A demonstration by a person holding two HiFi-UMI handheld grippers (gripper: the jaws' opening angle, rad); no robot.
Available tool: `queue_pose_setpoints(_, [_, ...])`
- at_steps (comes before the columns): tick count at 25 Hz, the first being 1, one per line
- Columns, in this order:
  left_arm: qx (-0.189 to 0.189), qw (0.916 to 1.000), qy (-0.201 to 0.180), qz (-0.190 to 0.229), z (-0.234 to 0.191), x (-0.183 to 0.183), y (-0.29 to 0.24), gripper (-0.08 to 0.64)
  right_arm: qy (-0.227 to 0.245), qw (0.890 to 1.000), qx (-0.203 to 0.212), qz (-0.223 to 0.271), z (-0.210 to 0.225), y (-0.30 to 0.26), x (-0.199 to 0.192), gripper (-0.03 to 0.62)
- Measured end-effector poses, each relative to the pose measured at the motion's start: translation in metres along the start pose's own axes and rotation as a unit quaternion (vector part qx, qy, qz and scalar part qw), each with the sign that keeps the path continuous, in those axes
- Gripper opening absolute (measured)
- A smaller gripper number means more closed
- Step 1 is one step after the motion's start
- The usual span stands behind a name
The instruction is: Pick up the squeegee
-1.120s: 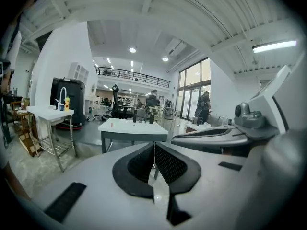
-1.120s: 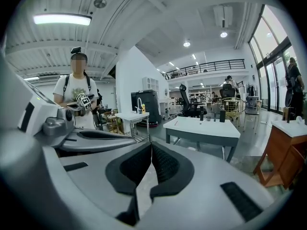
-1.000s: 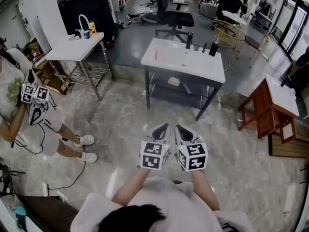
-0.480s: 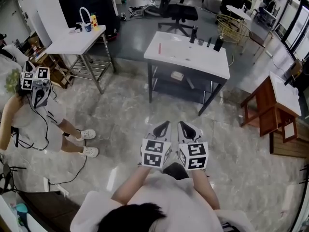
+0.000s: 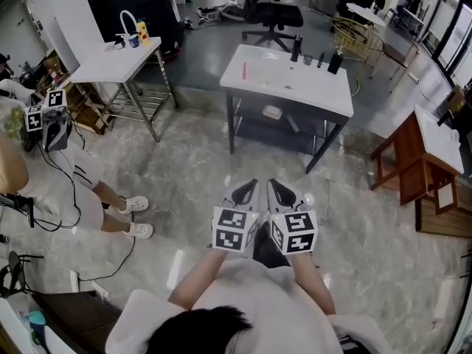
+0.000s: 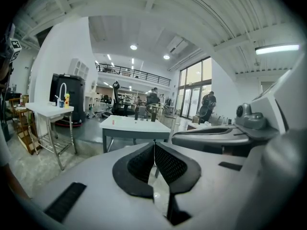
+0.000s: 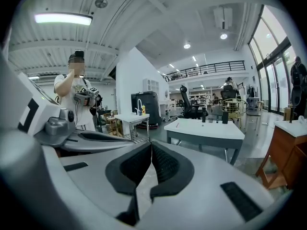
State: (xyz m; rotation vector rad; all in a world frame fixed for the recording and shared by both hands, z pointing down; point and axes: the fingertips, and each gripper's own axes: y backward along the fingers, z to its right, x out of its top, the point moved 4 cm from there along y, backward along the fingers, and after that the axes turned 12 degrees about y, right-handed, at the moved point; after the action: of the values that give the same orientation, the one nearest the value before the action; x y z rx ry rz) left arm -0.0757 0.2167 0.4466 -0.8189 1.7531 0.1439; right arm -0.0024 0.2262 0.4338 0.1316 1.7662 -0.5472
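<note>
little has changed: left gripper [image 5: 249, 188] and right gripper [image 5: 274, 186] stay shut and empty, well apart from the table [image 5: 295, 94]; pickup not begun.

Open floor [image 5: 193, 161] before white table [image 5: 284, 81]

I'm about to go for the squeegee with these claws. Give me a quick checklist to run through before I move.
1. Empty left claw: ok, shut on nothing.
2. Empty right claw: ok, shut on nothing.
3. Claws open for a grab: not ok, both are shut.
4. Squeegee spotted: cannot tell; nothing on the white table can be made out as one from here.
5. Table within reach: not ok; a stretch of floor lies between.
6. Bystander out of the way: ok, off to the left.
</note>
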Motion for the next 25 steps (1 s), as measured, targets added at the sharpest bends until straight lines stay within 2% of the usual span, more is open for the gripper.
queue_pose_setpoints(7, [0.019, 0.9998, 0.010, 0.006, -0.011, 0.008, -0.014, 0.026, 0.003, 1.000, 0.001, 0.005, 0.014, -0.016, 0.005, 0.028])
queue_pose_setpoints(11, [0.009, 0.9999, 0.008, 0.012, -0.009, 0.013, -0.029, 0.026, 0.006, 1.000, 0.004, 0.004, 0.026, -0.028, 0.005, 0.028])
queue_pose_setpoints(25, [0.043, 0.9989, 0.017, 0.000, -0.033, 0.034, -0.094, 0.026, -0.020, 1.000, 0.020, -0.002, 0.079, -0.087, 0.001, 0.028])
